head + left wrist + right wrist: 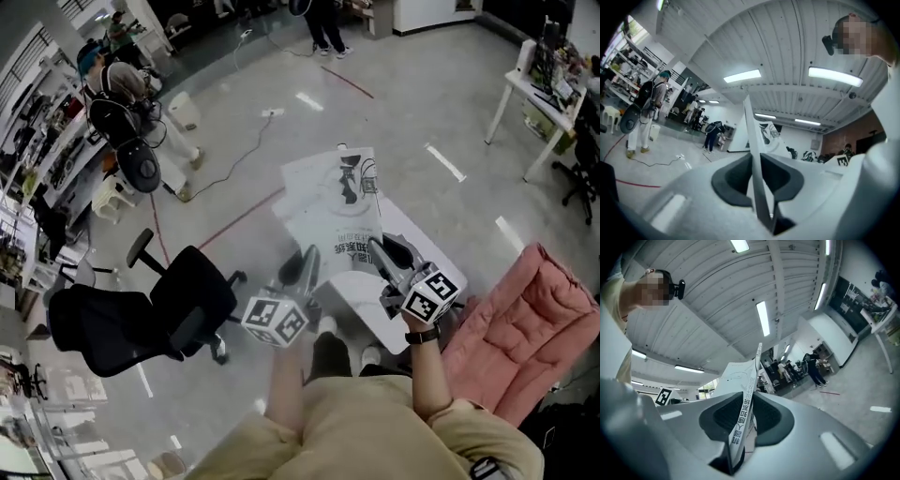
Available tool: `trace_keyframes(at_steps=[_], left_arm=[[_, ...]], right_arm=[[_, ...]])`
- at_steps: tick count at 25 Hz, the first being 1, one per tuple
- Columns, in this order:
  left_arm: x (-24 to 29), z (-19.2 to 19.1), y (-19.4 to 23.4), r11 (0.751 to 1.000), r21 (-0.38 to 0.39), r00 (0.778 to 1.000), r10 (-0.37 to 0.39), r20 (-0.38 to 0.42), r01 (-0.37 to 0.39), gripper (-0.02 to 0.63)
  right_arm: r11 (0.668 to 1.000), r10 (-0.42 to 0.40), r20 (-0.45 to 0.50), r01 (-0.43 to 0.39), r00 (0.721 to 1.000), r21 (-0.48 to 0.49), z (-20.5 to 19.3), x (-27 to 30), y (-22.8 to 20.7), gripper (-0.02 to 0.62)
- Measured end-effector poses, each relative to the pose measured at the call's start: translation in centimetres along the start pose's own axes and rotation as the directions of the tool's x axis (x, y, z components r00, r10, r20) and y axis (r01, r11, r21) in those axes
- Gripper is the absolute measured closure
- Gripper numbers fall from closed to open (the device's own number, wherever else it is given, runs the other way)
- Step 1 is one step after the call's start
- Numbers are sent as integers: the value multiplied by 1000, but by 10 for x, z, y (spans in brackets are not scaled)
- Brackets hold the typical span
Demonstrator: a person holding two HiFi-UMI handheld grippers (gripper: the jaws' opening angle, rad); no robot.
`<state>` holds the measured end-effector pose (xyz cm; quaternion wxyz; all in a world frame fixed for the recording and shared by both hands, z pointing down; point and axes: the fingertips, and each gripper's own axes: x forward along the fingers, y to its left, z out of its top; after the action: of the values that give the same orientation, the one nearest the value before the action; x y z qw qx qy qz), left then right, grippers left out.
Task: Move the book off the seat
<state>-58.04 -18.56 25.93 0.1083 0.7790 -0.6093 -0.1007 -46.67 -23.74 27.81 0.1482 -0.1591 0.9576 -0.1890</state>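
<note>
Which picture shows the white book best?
The head view: the book faces the camera, whole white cover and drawing visible. The left gripper view shows only its thin edge between the jaws; the right gripper view shows its printed edge.

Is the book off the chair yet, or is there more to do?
Nearly. Done: the book is up in the air, not on the pink chair. In hand: the left gripper and the right gripper each pinch one edge of it. Left: set it down somewhere and let go; the white surface beneath it looks like a likely spot.
</note>
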Motion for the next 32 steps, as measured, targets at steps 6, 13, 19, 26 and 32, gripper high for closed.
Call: trace_keyframes(at_steps=[6,13,19,26,32], left_arm=[[101,-90,9,981,-96,964,-182,-196,166,555],[204,-215,48,965,-196,867,-242,-435,171,555],[215,-330,90,965,-236,763,-240,-600,118,555],[213,-461,137,971,-236,683,-201,-702,42,551],[181,-546,172,976,-215,600,-155,-785,-29,548]], right_arm=[[954,-292,1,292,956,68,-38,-43,-104,529],[811,-535,-128,551,835,199,-116,-64,-233,534],[678,-617,-271,674,739,294,-227,-87,-284,529],[596,-612,-433,745,662,298,-349,-110,-343,528],[524,-582,-555,796,594,303,-444,-126,-353,525]])
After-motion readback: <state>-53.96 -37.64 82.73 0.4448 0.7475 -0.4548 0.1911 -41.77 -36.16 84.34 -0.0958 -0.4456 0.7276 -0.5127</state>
